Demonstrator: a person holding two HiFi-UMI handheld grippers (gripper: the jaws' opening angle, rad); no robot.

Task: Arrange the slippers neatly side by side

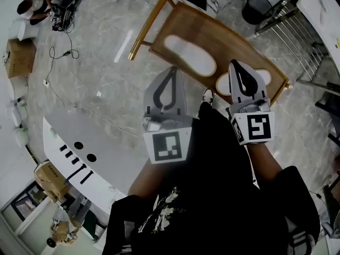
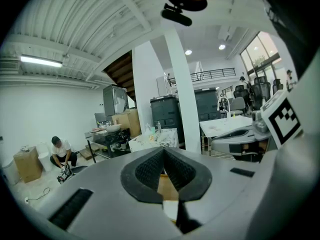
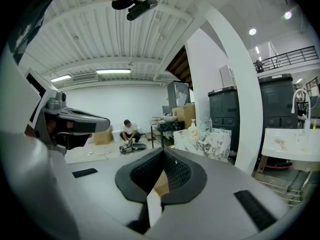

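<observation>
We hold a grey left gripper (image 1: 171,72) and a grey right gripper (image 1: 236,65) out in front of us, side by side above a grey marble floor (image 1: 101,62). In the left gripper view its black ribbed pads (image 2: 147,171) meet at the tips, with nothing caught between them. In the right gripper view the pads (image 3: 177,171) are pressed together in the same way and are just as empty.

The task's things lie ahead of the grippers on a low brown wooden bench with a raised rim and gold metal legs (image 1: 239,42). A long white oval slipper (image 1: 189,54) lies in plain view near the middle of the bench. A second white slipper (image 1: 225,84) lies just beside it toward the bench's right end. The right gripper covers its middle, so we see only its two ends and cannot tell whether the slippers touch
</observation>
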